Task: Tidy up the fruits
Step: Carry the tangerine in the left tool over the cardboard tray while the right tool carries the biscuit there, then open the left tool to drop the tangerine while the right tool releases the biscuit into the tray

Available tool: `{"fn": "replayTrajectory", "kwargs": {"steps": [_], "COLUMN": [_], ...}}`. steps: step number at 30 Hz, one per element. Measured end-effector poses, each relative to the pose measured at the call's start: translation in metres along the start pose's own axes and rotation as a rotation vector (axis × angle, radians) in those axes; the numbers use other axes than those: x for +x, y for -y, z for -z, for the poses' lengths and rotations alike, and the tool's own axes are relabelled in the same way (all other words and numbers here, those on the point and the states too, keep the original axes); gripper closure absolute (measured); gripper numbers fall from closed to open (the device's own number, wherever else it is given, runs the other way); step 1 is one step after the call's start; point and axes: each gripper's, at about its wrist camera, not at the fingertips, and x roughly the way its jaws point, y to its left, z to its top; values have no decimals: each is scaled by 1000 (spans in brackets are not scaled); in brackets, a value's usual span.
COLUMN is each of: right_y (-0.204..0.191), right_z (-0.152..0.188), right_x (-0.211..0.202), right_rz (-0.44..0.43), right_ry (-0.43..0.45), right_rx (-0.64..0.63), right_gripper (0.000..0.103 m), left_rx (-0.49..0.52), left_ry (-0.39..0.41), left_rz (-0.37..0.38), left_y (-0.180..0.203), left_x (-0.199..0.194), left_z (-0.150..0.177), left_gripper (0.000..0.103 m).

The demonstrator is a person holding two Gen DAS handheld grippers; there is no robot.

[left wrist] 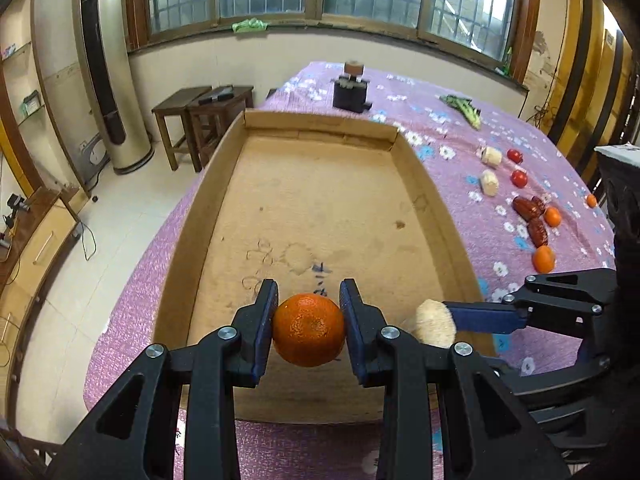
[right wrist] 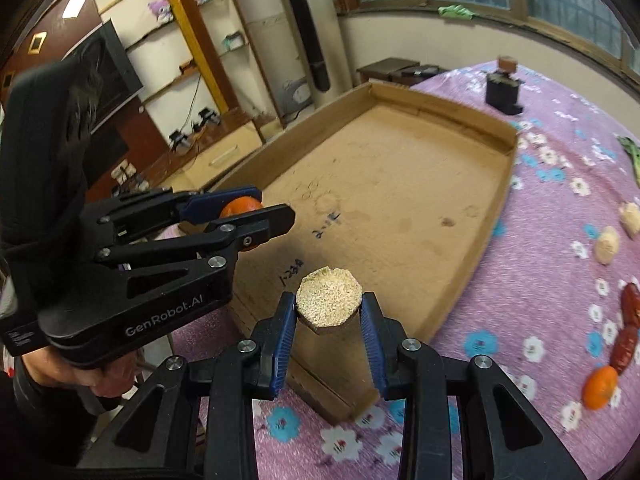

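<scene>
My left gripper is shut on an orange mandarin and holds it over the near end of a shallow cardboard tray. My right gripper is shut on a pale beige corn piece above the tray's near right corner. In the left wrist view the right gripper comes in from the right with the corn piece. In the right wrist view the left gripper shows at left with the mandarin.
On the purple flowered cloth right of the tray lie two corn pieces, two cherry tomatoes, red dates, mandarins and a green vegetable. A black device stands beyond the tray.
</scene>
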Motion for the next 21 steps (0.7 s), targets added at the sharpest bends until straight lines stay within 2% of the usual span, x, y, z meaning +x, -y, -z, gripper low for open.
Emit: {"fn": "replayTrajectory", "kwargs": {"steps": [7,12,13,14,16,19,21], "right_y": [-1,-1,-1,0,1,2,3], "right_z": [-1,-1,-1,-1,-1,2,5], "right_x": [23,25,25,24,20,10,1], "right_rz": [4,3,-7,-14,-15,-17,-21], "right_ry": [-56,-62,-60,-58,-49,-28,-14], "right_rx": [-20,-25,-19,-15,-6,3,11], "right_gripper": [70,68,66,65,62,53,53], "left_rx": [11,-10,-11,-16,-24,-28,-26], "left_ry": [-57,-97,-99,-97,-74,-52,-42], "left_rz": [-8,-6,-11,-19,-30,-33,-37], "left_y": [0,-3,-3,-3,-5,-6,-5], "left_x": [15,25,24,23,16,7,3], "left_z": [5,9,9,9,7,3,1], "left_gripper": [73,71,65,53,43,42,42]}}
